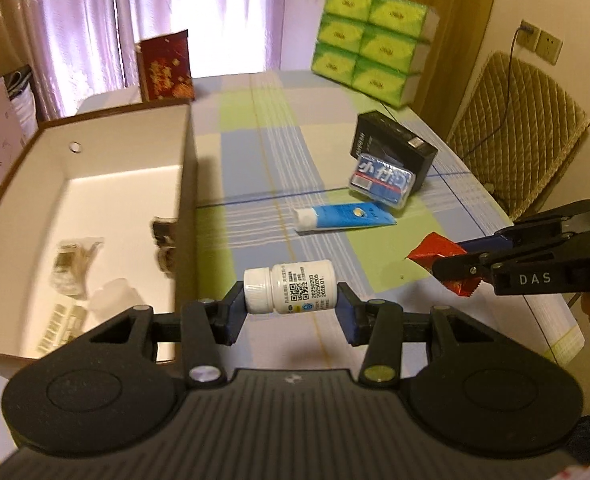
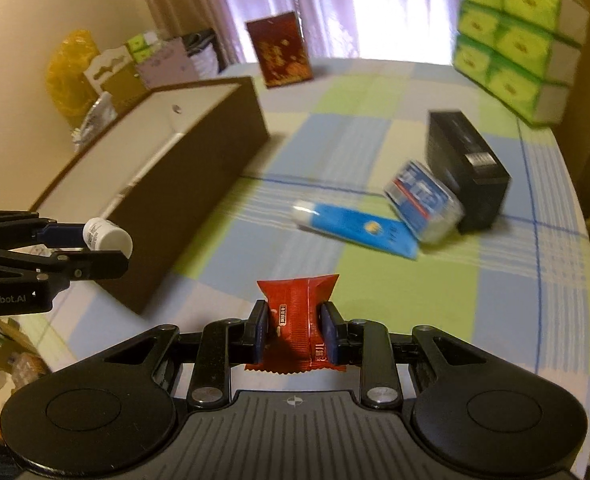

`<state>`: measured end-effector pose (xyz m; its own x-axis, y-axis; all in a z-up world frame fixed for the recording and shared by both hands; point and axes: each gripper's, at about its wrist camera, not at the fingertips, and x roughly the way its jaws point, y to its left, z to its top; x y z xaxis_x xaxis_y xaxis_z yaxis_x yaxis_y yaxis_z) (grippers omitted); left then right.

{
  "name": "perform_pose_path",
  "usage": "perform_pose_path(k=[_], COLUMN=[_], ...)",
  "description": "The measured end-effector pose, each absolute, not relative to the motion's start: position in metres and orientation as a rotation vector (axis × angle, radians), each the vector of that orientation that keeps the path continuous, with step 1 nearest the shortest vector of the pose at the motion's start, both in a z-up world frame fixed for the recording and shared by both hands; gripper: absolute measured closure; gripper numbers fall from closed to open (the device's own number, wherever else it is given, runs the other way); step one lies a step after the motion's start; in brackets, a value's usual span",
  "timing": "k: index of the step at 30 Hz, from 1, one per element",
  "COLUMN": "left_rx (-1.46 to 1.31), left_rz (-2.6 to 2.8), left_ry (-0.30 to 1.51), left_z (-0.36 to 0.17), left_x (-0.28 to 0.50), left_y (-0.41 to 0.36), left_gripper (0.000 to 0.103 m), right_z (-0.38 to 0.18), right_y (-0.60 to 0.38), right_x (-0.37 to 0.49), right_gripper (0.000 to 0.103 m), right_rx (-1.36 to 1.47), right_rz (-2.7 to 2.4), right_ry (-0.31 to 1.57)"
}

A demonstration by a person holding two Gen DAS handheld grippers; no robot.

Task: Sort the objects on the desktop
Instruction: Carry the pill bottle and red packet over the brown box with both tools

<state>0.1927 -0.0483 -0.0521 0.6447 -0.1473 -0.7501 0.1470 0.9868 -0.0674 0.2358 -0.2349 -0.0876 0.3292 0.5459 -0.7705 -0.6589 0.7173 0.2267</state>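
Observation:
My left gripper (image 1: pixel 291 312) is shut on a white pill bottle (image 1: pixel 290 287), held sideways above the tablecloth just right of the open brown box (image 1: pixel 187 184). The same bottle (image 2: pixel 107 235) and left gripper (image 2: pixel 95 246) show at the left of the right wrist view. My right gripper (image 2: pixel 294 334) is shut on a red snack packet (image 2: pixel 298 320), held above the table; the packet (image 1: pixel 439 256) and right gripper (image 1: pixel 451 268) appear at the right in the left wrist view. The box (image 2: pixel 199 152) holds several small items.
On the checked tablecloth (image 1: pixel 279 160) lie a blue tube (image 1: pixel 345 218), a blue-and-white packet (image 1: pixel 381 180) leaning on a black box (image 1: pixel 393 146). Green tissue packs (image 1: pixel 371 42) and a dark red box (image 1: pixel 165 66) stand at the back. A chair (image 1: pixel 515 128) is at the right.

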Motion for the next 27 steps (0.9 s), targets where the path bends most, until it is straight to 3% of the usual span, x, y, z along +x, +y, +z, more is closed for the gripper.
perform_pose_path(k=[27], left_rx=[-0.026], left_rz=[-0.033], left_ry=[0.814], left_z=[-0.028], left_x=[0.17], left_y=[0.135], left_gripper=[0.062], right_z=[-0.039], right_y=[-0.063], right_x=[0.196], right_gripper=[0.078], right_rx=[-0.126], right_rz=[0.994], right_ry=[0.82])
